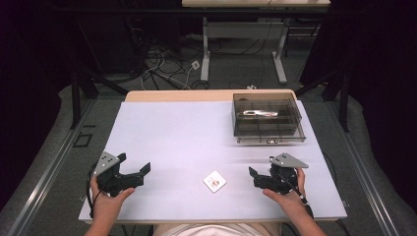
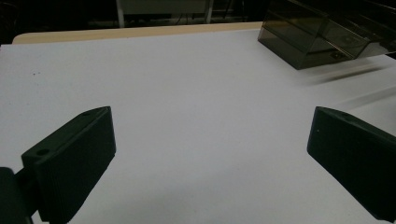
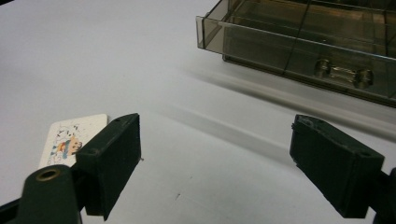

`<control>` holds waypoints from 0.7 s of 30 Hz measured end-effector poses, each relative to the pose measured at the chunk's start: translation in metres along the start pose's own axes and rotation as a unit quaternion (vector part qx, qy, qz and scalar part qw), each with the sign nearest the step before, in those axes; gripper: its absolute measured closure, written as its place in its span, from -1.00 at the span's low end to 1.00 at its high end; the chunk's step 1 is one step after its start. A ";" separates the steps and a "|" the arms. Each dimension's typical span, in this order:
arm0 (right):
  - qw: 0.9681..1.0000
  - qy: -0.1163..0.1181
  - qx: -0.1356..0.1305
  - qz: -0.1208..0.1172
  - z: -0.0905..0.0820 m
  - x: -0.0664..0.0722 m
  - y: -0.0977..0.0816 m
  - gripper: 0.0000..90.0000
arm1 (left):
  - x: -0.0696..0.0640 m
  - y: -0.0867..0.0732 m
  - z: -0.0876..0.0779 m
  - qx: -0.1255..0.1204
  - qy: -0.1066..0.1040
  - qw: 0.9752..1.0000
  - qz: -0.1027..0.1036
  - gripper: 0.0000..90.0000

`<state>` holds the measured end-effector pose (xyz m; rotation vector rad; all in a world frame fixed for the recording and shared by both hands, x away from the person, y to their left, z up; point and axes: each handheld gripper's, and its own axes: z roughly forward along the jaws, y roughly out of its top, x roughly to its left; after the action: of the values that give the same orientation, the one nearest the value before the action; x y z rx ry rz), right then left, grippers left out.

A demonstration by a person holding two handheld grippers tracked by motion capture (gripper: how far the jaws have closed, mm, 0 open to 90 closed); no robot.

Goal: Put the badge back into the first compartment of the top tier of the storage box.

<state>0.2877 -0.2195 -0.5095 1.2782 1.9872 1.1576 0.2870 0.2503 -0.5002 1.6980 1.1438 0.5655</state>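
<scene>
Behind the table, showing a dark room with cables on the floor and the legs of another desk. Lying under everything, a white table, with a bare wooden edge at the far side. Standing at the far right of it, a smoky transparent organizer box with compartments, and something pale lying in one of them, too small to tell.

Resting near the front edge, between the two hands, a small white card with a colourful cartoon picture, lying flat and turned a little like a diamond. Not being touched by anything.

Holding the left gripper low over the table at the left, well apart from the card, jaws standing wide with only bare table between them. Holding the right gripper near the card on its right side, jaws apart and empty; in the right gripper view, seeing the card just beside and partly behind the left jaw, not between the pads.

Probably still approaching the card, not yet grasping. Needing next, as a guess, to bring the right gripper sideways until the card's edge is lying between the pads, then lowering and closing gently, since a thin flat card is hard to catch from a smooth surface and may slide away.
</scene>
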 end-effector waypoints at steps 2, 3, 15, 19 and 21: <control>1.000 0.002 0.002 -0.004 0.002 0.002 0.001 -0.61 | 0.000 0.000 0.000 0.000 0.000 1.000 -0.002 -0.98; 1.000 0.000 0.003 0.002 0.003 0.004 0.001 -0.59 | 0.000 0.000 0.000 0.000 0.000 1.000 -0.001 -0.98; 0.999 0.023 0.028 -0.008 0.014 0.021 0.007 -0.57 | -0.001 -0.001 -0.001 -0.002 0.003 1.000 -0.003 -0.98; 0.999 0.030 0.032 -0.014 0.018 0.026 0.009 -0.57 | -0.001 -0.001 -0.001 -0.001 0.003 1.000 -0.004 -0.98; 0.999 0.032 0.035 -0.015 0.019 0.029 0.011 -0.57 | -0.001 -0.001 -0.001 -0.001 0.003 1.000 -0.004 -0.98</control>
<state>0.2954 -0.1841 -0.5092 1.2565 2.1032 1.1370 0.2853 0.2498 -0.5002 1.6894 1.1539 0.5677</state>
